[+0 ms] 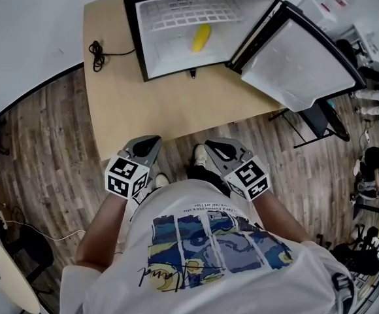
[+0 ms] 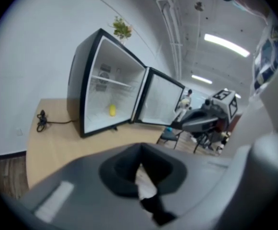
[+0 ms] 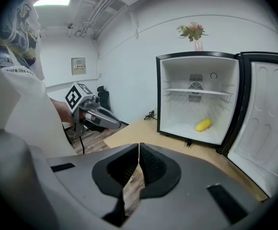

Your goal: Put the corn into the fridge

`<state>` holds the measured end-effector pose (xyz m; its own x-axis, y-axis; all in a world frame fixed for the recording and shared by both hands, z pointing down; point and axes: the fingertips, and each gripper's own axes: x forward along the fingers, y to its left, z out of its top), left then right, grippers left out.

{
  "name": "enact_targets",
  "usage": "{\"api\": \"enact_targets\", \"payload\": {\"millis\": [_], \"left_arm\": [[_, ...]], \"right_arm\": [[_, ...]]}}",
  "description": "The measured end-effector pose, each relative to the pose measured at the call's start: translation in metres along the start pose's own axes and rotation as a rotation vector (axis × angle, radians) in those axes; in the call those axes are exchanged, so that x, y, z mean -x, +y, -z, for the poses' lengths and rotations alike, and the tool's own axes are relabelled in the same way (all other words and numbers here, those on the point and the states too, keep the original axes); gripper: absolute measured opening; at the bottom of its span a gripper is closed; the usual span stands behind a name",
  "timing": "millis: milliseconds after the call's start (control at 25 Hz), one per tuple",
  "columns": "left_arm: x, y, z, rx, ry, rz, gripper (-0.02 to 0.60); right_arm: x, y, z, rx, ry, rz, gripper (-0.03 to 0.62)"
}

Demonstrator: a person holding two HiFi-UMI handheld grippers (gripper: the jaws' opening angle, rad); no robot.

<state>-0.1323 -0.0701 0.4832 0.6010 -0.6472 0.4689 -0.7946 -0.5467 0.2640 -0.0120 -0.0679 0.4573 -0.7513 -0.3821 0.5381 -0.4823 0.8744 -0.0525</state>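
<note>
Corn [image 1: 201, 37] lies on its side on the white floor of the open fridge [image 1: 129, 31], below the wire shelf, touching nothing else. Fridge stands on a wooden table [image 1: 144, 110], door [image 1: 307, 64] swung wide to the right. Black cable [image 1: 97, 55] sits coiled on the table just left of the fridge. A vase of flowers [image 3: 193, 34] stands on top of the fridge.

Left gripper [image 1: 151, 140] and right gripper [image 1: 214, 144] are both held low by the person's waist, at the table's near edge, side by side and pointing toward the fridge. The corn is well apart from both, straight ahead across the bare tabletop and inside the cabinet (neither gripper is over the table).

Left gripper view: jaws pressed together, nothing between the pads, only floor and a dark shoe showing below them. Right gripper view: jaws also pressed together at the tips and empty, wood floor showing through the gap lower down. Each gripper view shows the other gripper off to its side.
</note>
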Motion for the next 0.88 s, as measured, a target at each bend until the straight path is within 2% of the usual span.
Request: {"api": "enact_targets", "payload": {"millis": [320,880], "left_arm": [[0.052,-0.016,0.01,-0.009,-0.015,0.042,0.009],[0.084,-0.026,0.018,-0.012,-0.055,0.075,0.009]], "right_arm": [[-0.004,0.041,-0.001,0.006,0.0,0.011,0.014],[-0.016,0.081,-0.008,0.046,-0.002,-0.002,0.014]]}}
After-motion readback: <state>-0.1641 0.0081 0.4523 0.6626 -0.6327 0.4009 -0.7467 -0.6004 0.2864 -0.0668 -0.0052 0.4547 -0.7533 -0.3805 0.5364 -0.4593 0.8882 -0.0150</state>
